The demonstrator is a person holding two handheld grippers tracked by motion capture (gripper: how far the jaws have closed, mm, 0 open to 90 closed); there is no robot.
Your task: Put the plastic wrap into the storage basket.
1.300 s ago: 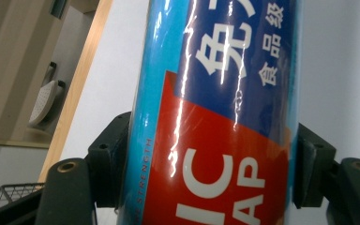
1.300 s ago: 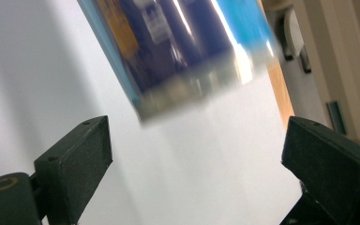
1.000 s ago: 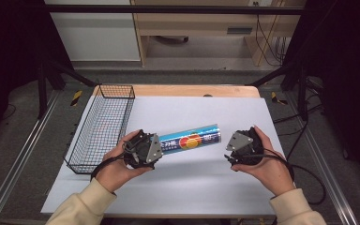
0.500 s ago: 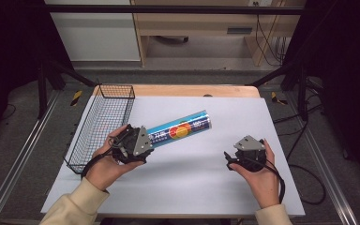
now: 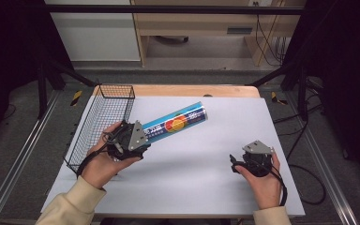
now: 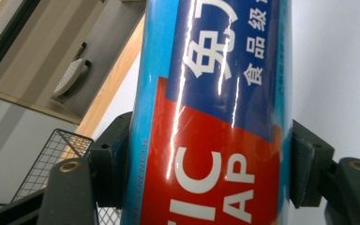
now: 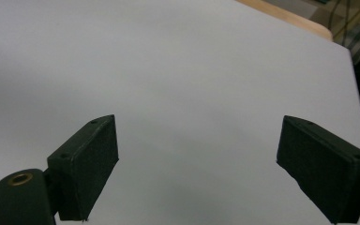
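Left gripper is clamped on one end of the plastic-wrap tube, jaws pressing both sides of the glossy blue-and-red label in the left gripper view. The tube sticks out up and to the right over the white table sheet, gripped end just beside the wire basket; from above I can't tell whether the far end is touching the sheet or lifted off it. Right gripper sits well apart near the right side of the sheet, jaws spread wide with nothing between them. Main risk, as I read it: the hold is at one end only, so the long free end acts as a lever and the slick label can let the tube pivot or slide out of the pads. If the tube is meant for the basket, a long tube swung in at an angle likely catches the rim or bridges across it instead of dropping in. Tipping the light basket is the other likely failure.
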